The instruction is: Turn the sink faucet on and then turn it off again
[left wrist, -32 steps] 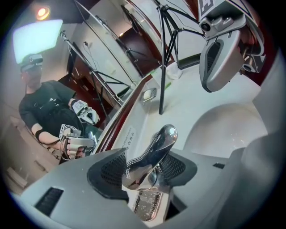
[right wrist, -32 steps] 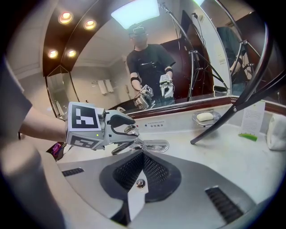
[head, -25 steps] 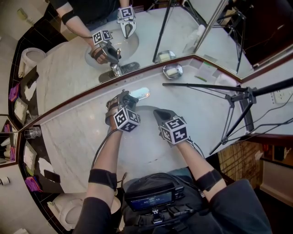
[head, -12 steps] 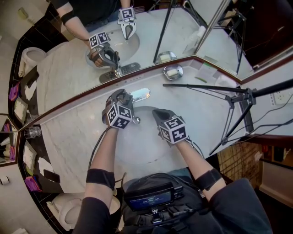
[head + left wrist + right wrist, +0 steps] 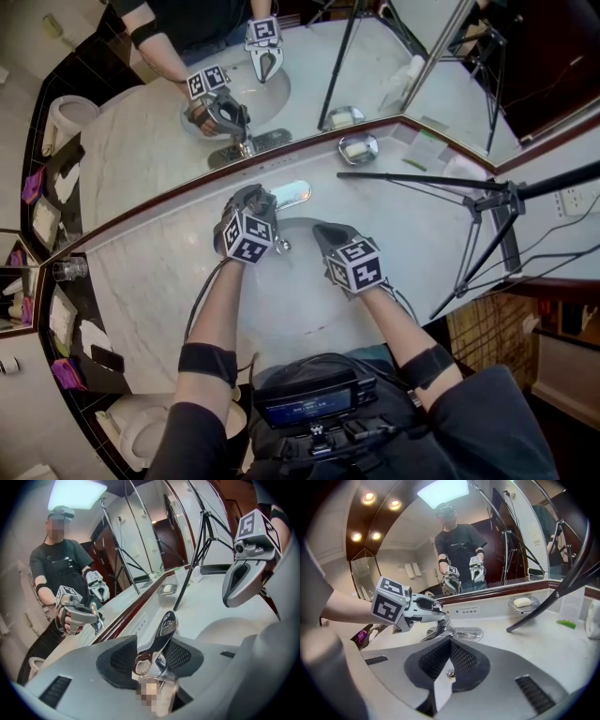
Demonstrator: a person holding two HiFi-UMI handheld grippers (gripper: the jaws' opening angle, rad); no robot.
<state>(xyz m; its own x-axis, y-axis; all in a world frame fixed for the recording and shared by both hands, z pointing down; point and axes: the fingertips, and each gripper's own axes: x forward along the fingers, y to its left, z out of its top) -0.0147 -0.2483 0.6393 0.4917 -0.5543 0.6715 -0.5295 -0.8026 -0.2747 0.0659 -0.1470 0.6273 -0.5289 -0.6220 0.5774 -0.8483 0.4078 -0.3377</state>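
Observation:
The chrome faucet (image 5: pixel 284 195) stands at the back rim of the sink basin (image 5: pixel 298 298), below the mirror. My left gripper (image 5: pixel 251 202) is on its handle. In the left gripper view the chrome lever (image 5: pixel 164 629) sits between the two black pads, which press on it from both sides; my left gripper (image 5: pixel 155 645) has just been closing on it. The right gripper view shows those fingers (image 5: pixel 432 605) wrapped over the handle above the faucet's spout (image 5: pixel 461 633). My right gripper (image 5: pixel 324 234) hovers over the basin, shut and empty (image 5: pixel 450 643). No water is visible.
A metal soap dish (image 5: pixel 356 147) with a bar of soap sits on the counter at the back right. A black tripod (image 5: pixel 473 192) reaches over the right of the counter. The mirror (image 5: pixel 309 66) runs along the back. A toilet (image 5: pixel 141 433) is at lower left.
My left gripper has rolled on the faucet handle and shifted slightly left, its marker cube turning. My right gripper has stayed put.

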